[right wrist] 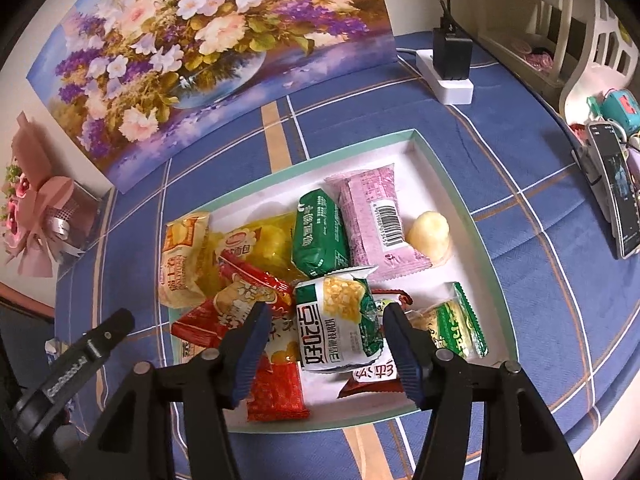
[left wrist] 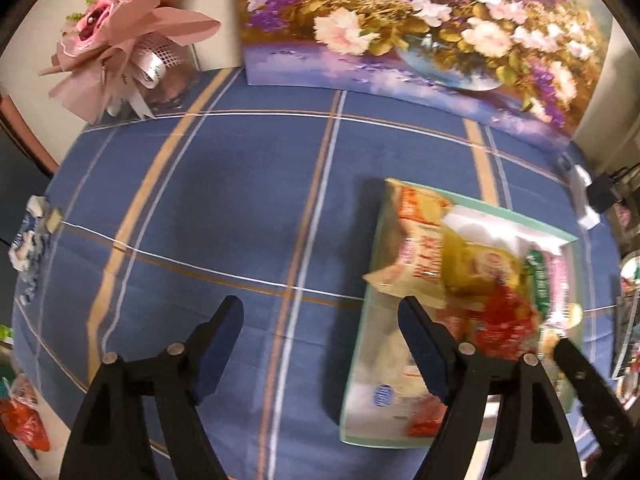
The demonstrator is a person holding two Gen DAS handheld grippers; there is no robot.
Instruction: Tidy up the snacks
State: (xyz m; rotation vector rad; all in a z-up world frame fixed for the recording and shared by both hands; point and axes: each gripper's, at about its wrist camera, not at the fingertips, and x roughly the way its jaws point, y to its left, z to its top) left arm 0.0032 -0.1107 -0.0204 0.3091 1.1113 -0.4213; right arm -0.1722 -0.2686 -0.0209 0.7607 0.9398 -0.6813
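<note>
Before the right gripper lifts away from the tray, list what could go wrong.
The white-and-green corn snack packet lies loose atop the pile between the open right gripper fingers; a finger might snag and drag it. The orange packet already overhangs the tray rim and could slide onto the tablecloth.

A blue tablecloth (right wrist: 532,288) with tan and white stripes covers the table. At 12 o'clock a floral painting (right wrist: 208,52) leans against a pale wall (left wrist: 48,28). At 10 o'clock lies a pink-wrapped bouquet (left wrist: 120,40). At 1 o'clock, a white power strip (right wrist: 450,80) carries a black adapter (right wrist: 452,58); at 3 o'clock, a phone (right wrist: 614,196) stands propped.
</note>
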